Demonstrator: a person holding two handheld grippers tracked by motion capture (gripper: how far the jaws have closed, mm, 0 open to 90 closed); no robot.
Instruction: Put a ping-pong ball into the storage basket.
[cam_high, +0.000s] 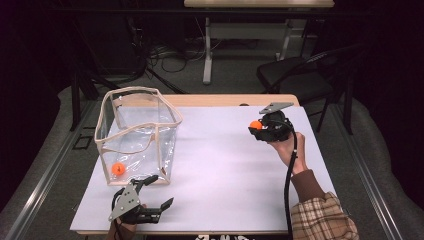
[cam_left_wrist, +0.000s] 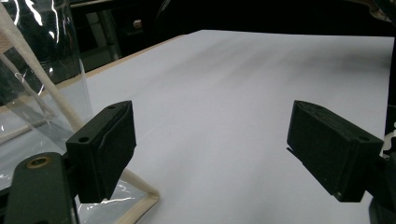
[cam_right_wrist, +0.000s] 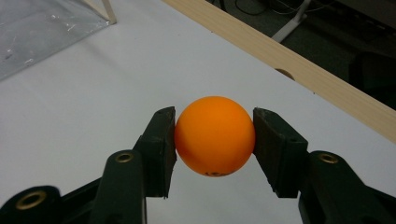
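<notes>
An orange ball (cam_right_wrist: 215, 136) sits pinched between the two black jaws of my right gripper (cam_right_wrist: 215, 140), shut on it above the white table cover. In the high view that gripper (cam_high: 258, 126) is at the right of the table, with the ball (cam_high: 256, 124) at its tip. A clear plastic bag with a beige rim (cam_high: 137, 132) stands at the left, and a second orange ball (cam_high: 118, 169) lies inside it near the front. My left gripper (cam_high: 161, 189) rests near the table's front edge, just in front of the bag, open with nothing between its jaws (cam_left_wrist: 212, 149).
The white cover (cam_high: 225, 165) spans the wooden table. The bag's corner seam (cam_left_wrist: 140, 196) lies close beside the left gripper's left jaw. A black chair (cam_high: 300, 75) and table legs with cables stand beyond the far edge.
</notes>
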